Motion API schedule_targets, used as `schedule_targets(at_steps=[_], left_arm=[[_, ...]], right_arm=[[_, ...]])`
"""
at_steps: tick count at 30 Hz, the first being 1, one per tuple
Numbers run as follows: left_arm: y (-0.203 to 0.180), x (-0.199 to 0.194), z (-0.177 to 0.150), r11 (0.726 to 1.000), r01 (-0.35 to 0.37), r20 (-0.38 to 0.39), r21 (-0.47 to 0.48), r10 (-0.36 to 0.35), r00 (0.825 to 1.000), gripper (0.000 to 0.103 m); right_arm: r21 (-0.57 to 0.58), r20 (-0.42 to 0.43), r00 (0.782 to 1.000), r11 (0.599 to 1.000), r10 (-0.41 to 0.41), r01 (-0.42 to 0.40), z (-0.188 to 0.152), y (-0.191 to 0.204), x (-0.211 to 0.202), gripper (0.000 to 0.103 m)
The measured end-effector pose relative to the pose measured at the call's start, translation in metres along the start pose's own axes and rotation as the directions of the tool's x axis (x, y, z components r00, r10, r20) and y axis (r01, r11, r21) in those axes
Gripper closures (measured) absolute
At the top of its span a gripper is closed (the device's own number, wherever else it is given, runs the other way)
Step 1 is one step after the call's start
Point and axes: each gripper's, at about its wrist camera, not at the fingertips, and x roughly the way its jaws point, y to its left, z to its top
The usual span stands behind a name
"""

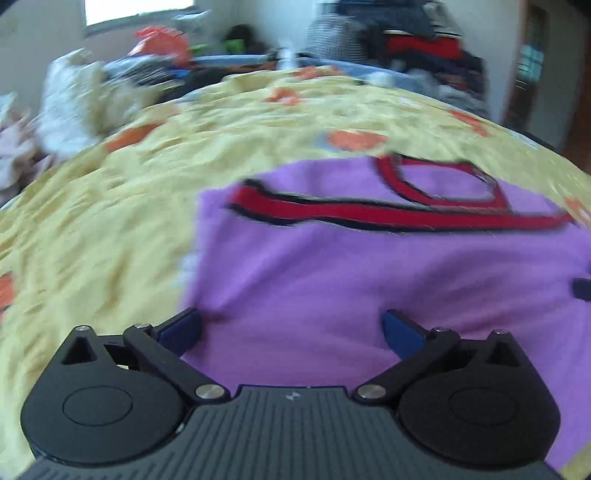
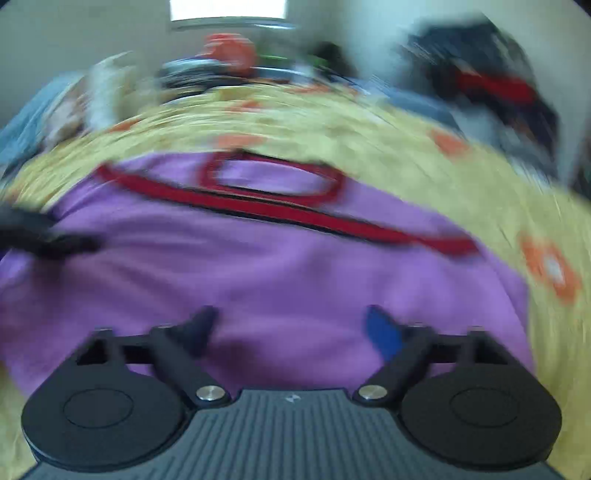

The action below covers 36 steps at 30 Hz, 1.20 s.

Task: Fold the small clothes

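A small purple garment (image 1: 332, 266) with red, black-edged trim (image 1: 388, 214) at its neck lies flat on a yellow bedspread (image 1: 110, 221). My left gripper (image 1: 291, 328) is open and empty, its blue fingertips (image 1: 181, 328) low over the garment's near left part. The garment also shows in the right wrist view (image 2: 277, 266), blurred. My right gripper (image 2: 291, 328) is open and empty over the garment's near edge. The left gripper (image 2: 33, 229) shows as a dark blur at the left of the right wrist view.
The bedspread (image 2: 480, 177) has orange flowers. Piles of loose clothes (image 1: 74, 96) lie at the far left. A dark heap of clothes (image 1: 406, 40) stands at the far right. A window (image 2: 227, 9) is behind. A doorway (image 1: 535, 74) is at the right.
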Motion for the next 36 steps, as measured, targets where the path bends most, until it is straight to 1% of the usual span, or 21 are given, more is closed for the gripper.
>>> schedule_targets(at_steps=[1,2,3,5,6,8,9,10,11,12,13,15,17,20,21,23,24,28,31,34,36], left_arm=[[0.005,-0.005,0.006,0.999,0.046,0.025,-0.016,-0.045,0.999,0.003],[0.007,-0.008,0.014,0.995,0.102,0.049,-0.019,-0.101,0.994,0.001],[0.007,-0.007,0.023,0.991,0.134,0.057,-0.023,-0.133,0.990,0.001],[-0.001,0.005,0.041,0.985,0.173,0.070,0.009,-0.173,0.982,0.001],[-0.003,0.017,0.048,0.986,0.164,0.058,0.024,-0.165,0.985,0.000],[-0.004,0.050,0.054,0.996,0.063,-0.017,0.063,-0.062,0.998,0.001],[0.004,0.065,0.053,0.998,0.021,-0.037,0.066,-0.019,0.999,0.000],[0.022,0.069,0.050,0.999,0.039,-0.012,-0.001,-0.039,0.999,0.000],[0.035,0.067,0.050,0.999,-0.004,-0.009,-0.034,0.004,1.000,0.000],[0.047,0.065,0.050,0.999,-0.014,-0.015,-0.051,0.013,1.000,0.000],[0.057,0.060,0.048,0.997,-0.006,-0.025,-0.074,0.004,1.000,0.000],[0.071,0.046,0.042,0.995,0.033,-0.042,-0.092,-0.037,0.998,0.000],[0.076,0.029,0.035,0.995,0.078,-0.043,-0.056,-0.081,0.996,0.000],[0.087,0.019,0.029,0.986,0.149,-0.077,-0.072,-0.155,0.985,0.000],[0.087,0.018,0.029,0.989,0.135,-0.095,-0.059,-0.140,0.986,0.000],[0.080,0.010,0.027,0.998,0.053,-0.065,0.028,-0.051,0.997,0.000],[0.077,0.007,0.027,0.998,0.037,-0.052,0.055,-0.034,0.998,0.000],[0.070,0.001,0.028,0.999,0.021,-0.049,0.041,-0.019,0.999,0.000],[0.058,-0.005,0.030,0.997,0.020,-0.015,0.068,-0.019,1.000,0.000],[0.044,-0.007,0.034,0.995,0.061,-0.002,0.075,-0.061,0.998,0.000],[0.035,-0.002,0.037,0.993,0.086,0.004,0.083,-0.086,0.996,0.000]], right_arm=[[-0.001,-0.008,0.999,0.999,-0.039,0.039,0.003,-0.006,-0.005,0.027],[0.000,-0.014,0.999,0.999,-0.048,0.048,0.007,-0.007,-0.011,0.033],[0.014,0.000,0.999,0.999,-0.035,0.035,0.008,-0.003,-0.019,0.032],[0.056,0.037,0.998,0.997,0.048,-0.050,0.005,0.007,-0.032,0.031],[0.061,0.036,0.995,0.993,0.097,-0.099,0.002,0.013,-0.034,0.032],[0.050,0.003,0.990,0.989,0.141,-0.141,-0.002,0.024,-0.021,0.032],[0.031,-0.014,0.992,0.992,0.121,-0.121,-0.006,0.023,-0.015,0.032],[0.020,0.010,0.996,0.995,0.093,-0.093,-0.010,0.016,-0.014,0.033],[0.024,0.027,0.998,0.998,0.062,-0.063,-0.011,0.006,-0.015,0.033],[0.048,0.026,1.000,0.999,0.009,-0.010,-0.011,-0.003,-0.018,0.033],[0.090,0.023,0.999,0.996,-0.028,0.026,-0.012,-0.012,-0.024,0.033],[0.146,0.021,1.000,0.989,-0.020,0.017,-0.012,-0.020,-0.040,0.033],[0.130,0.034,0.999,0.991,-0.030,0.026,-0.015,0.001,-0.057,0.030],[0.008,0.037,0.988,0.989,0.147,-0.147,-0.024,0.063,-0.070,0.030],[-0.042,0.031,0.979,0.979,0.201,-0.200,-0.029,0.088,-0.072,0.029],[-0.115,0.004,0.964,0.958,0.266,-0.264,-0.038,0.134,-0.072,0.029],[-0.140,0.003,0.957,0.948,0.289,-0.286,-0.042,0.152,-0.072,0.029],[-0.209,-0.016,0.937,0.915,0.350,-0.346,-0.060,0.200,-0.072,0.029],[-0.252,-0.043,0.900,0.867,0.434,-0.430,-0.071,0.212,-0.076,0.028],[-0.292,-0.029,0.925,0.881,0.380,-0.372,-0.081,0.213,-0.081,0.028],[-0.226,0.002,0.938,0.914,0.345,-0.336,-0.077,0.199,-0.079,0.028]])
